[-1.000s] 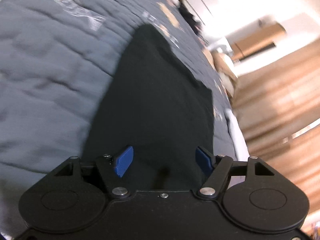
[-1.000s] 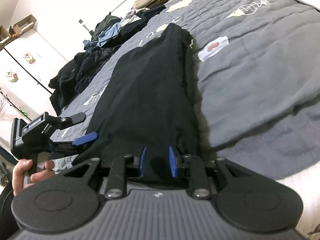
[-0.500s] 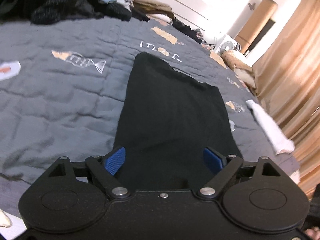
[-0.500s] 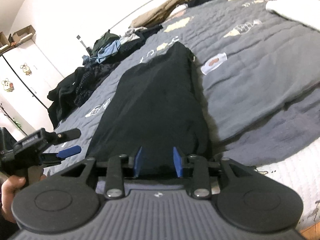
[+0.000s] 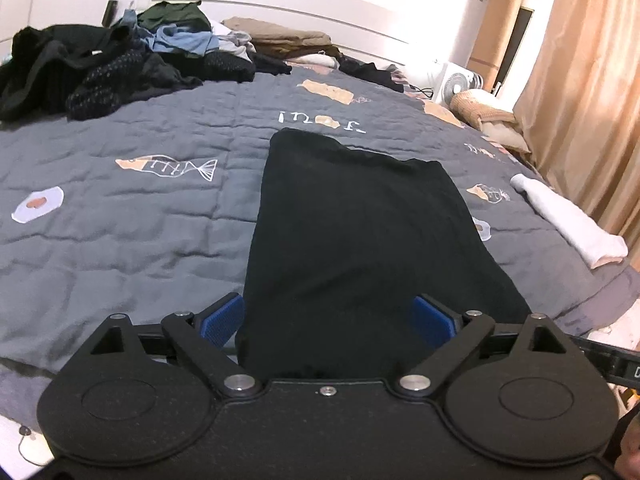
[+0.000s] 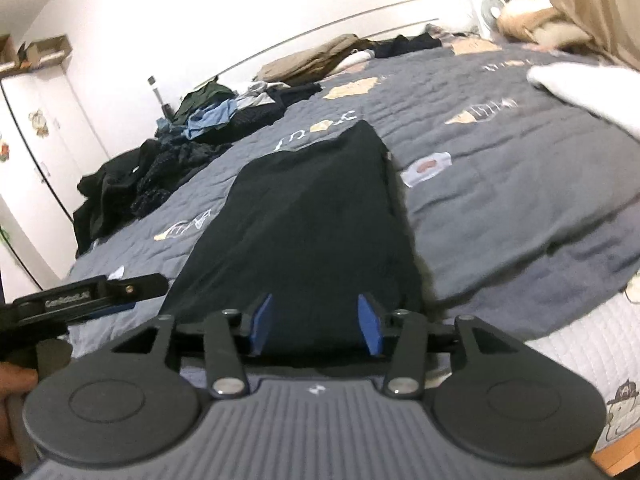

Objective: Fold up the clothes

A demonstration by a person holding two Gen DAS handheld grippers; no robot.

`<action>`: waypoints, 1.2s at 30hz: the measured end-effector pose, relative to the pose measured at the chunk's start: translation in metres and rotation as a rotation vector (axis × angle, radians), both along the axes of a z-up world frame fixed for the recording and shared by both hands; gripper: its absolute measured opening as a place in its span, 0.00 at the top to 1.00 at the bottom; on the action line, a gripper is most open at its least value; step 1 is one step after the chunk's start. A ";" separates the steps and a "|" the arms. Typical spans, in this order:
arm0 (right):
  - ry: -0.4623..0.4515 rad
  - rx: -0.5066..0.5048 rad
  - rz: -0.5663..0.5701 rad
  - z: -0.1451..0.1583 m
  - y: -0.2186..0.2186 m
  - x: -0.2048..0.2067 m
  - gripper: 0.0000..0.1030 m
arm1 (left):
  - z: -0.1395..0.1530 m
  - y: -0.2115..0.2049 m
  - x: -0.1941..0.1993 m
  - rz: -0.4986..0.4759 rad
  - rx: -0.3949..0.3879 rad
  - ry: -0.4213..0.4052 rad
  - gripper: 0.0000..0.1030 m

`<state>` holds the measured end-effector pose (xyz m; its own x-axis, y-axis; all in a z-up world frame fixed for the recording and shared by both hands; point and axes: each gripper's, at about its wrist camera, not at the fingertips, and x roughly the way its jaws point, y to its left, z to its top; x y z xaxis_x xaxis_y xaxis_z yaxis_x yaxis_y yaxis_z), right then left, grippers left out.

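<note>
The black garment (image 5: pixel 352 240) lies flat on the grey quilted bed (image 5: pixel 120 232) as a long, narrow strip, apparently already folded lengthwise, its near end just in front of both grippers and its far end toward the heap of unfolded clothes (image 5: pixel 120 64) by the headboard. The left gripper (image 5: pixel 330 318) has its jaws spread wide and opening further; the cloth shows between them but the blue pads do not press it. The right gripper (image 6: pixel 316 322) is also opening, its jaws about half spread, with the garment's near hem in the gap and untouched.

The fabric looks soft, light and limp, probably a knit: it will sag and slide on itself rather than hold a crease, so I judge it best taken at the two near corners, through all layers at once, and carried toward the far end. A folded white piece (image 5: pixel 568 220) lies to the garment's right.

White stitched characters on the quilt (image 5: pixel 320 118) just past the garment's far end cannot be read, and the lettering on the left gripper's handle (image 6: pixel 66 303) is too blurred to make out.
</note>
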<state>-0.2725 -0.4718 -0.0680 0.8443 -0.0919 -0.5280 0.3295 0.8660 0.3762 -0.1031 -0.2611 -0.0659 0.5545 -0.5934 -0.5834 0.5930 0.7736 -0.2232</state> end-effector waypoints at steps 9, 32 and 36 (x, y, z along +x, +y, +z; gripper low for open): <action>0.034 -0.103 0.031 0.004 0.025 0.009 0.49 | 0.001 0.000 0.000 0.033 0.003 -0.033 0.07; 0.064 -0.223 -0.092 0.009 -0.005 0.023 0.06 | 0.000 -0.037 -0.015 -0.035 0.092 -0.179 0.00; 0.085 -0.213 -0.094 0.011 -0.007 0.024 0.05 | 0.006 -0.031 -0.012 0.009 0.063 -0.156 0.00</action>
